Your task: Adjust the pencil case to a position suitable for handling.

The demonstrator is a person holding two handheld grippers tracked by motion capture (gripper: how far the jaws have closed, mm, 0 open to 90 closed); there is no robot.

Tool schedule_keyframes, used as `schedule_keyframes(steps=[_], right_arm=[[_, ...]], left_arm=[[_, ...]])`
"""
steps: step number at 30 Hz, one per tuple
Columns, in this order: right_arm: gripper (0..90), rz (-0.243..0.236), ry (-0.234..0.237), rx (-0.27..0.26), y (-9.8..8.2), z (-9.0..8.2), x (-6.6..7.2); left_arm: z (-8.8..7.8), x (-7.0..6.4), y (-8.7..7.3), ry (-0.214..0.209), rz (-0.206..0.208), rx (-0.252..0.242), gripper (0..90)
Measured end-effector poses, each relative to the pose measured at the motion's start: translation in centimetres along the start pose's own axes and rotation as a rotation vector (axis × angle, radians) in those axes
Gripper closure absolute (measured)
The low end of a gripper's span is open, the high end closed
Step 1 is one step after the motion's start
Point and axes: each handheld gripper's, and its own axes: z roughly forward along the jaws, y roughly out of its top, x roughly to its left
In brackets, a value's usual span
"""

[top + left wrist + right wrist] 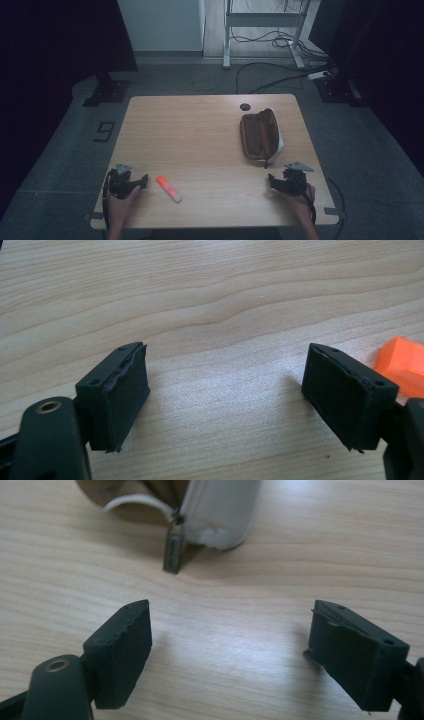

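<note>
An open brown pencil case (259,135) with a white lining lies on the right half of the wooden table (190,135). Its zipper pull (173,550) and pale end (220,510) sit just ahead of my right gripper (230,625), whose jaws stand wide apart over bare wood. That right gripper (272,179) rests near the front right edge, below the case. An orange-and-white marker (168,188) lies at the front left. My left gripper (144,181) is just left of it, open and empty (225,365), with the marker's orange end (405,365) beside its right jaw.
A round cable hole (244,106) sits at the table's far edge, behind the case. Beyond the table are a desk frame (262,20) and loose cables (280,75) on the floor. A person's hands hold both grippers at the front edge.
</note>
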Motion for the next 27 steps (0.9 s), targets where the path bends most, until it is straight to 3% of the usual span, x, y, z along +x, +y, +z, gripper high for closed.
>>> schedule_keyframes(steps=[5, 11, 16, 18, 23, 27], right_arm=[[18.5, 0.039, -0.003, -0.078, 0.5, -1.0, -1.0], [19.2, 0.052, 0.003, -0.127, 1.2, -1.5, -1.3], [19.2, 0.044, 0.011, -0.138, 1.8, -1.6, -1.4], [19.1, 0.022, 0.014, -0.142, 2.4, -1.8, -1.4], [19.2, 0.031, 0.052, -0.189, 4.1, -2.6, -1.9], [19.1, 0.008, 0.07, -0.211, 5.5, -2.7, -1.7]], left_arm=[[0.0, 0.0, 0.0, 0.0, 0.0, 0.0, 18.6], [0.0, 0.0, 0.0, 0.0, 0.0, 0.0, 18.6], [0.0, 0.0, 0.0, 0.0, 0.0, 0.0, 18.6], [0.0, 0.0, 0.0, 0.0, 0.0, 0.0, 18.6], [0.0, -0.1, 0.1, 0.001, 0.001, 0.001, 18.6], [0.1, -0.1, 0.1, 0.002, 0.0, 0.0, 18.6]])
